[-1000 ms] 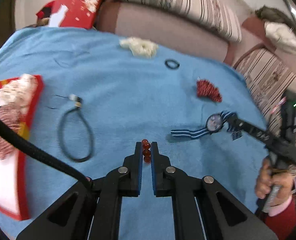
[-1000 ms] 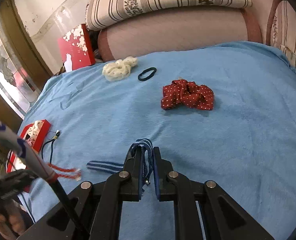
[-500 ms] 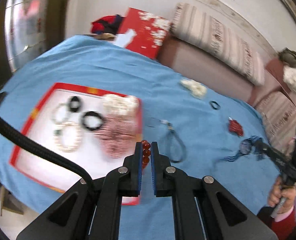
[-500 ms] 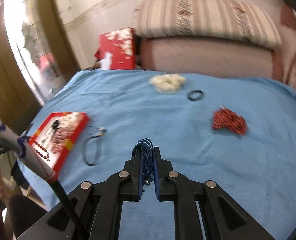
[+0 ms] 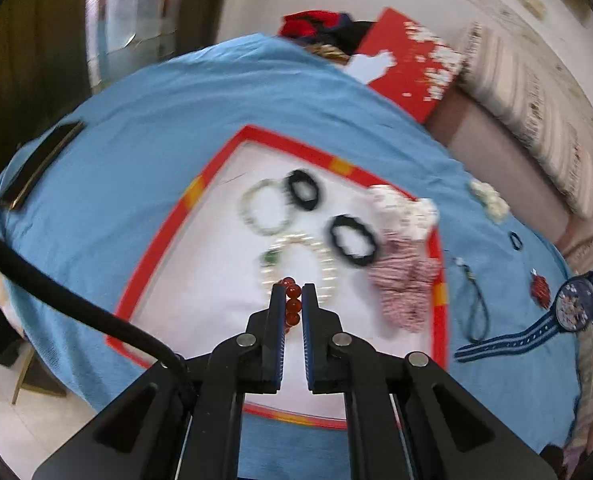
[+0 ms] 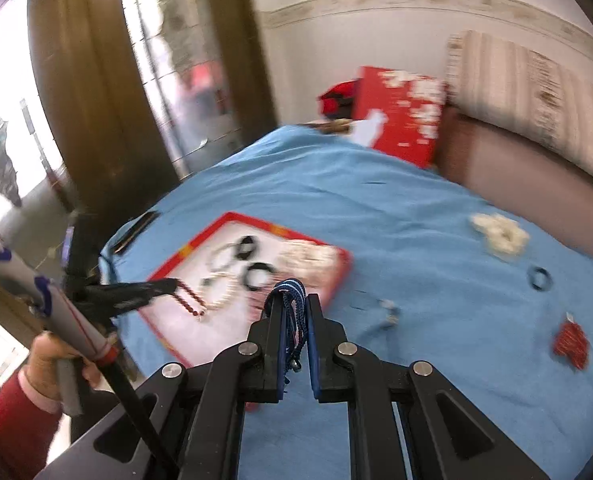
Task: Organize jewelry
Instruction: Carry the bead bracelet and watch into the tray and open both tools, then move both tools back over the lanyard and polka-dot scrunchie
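Note:
My left gripper [image 5: 293,294] is shut on a red bead bracelet [image 5: 291,305] and holds it above the red-rimmed white tray [image 5: 164,236]; in the right wrist view the bracelet [image 6: 190,304] hangs from it over the tray [image 6: 206,236]. The tray holds pearl bracelets [image 5: 296,248], black hair ties [image 5: 352,236] and a pink striped scrunchie [image 5: 406,288]. My right gripper [image 6: 294,308] is shut on the blue striped watch strap [image 6: 290,300]; the watch [image 5: 572,304] hangs at the right in the left wrist view.
On the blue cloth lie a black cord loop [image 5: 478,308], a red dotted scrunchie [image 6: 570,342], a black hair tie [image 6: 538,278] and a cream scrunchie [image 6: 498,234]. A red box [image 6: 400,116] leans on the sofa. A dark flat object [image 5: 36,164] lies at the far left.
Both grippers swung left from the cloth's middle toward the tray. The left gripper with the bead bracelet is now over the tray; the right follows with the watch lifted.

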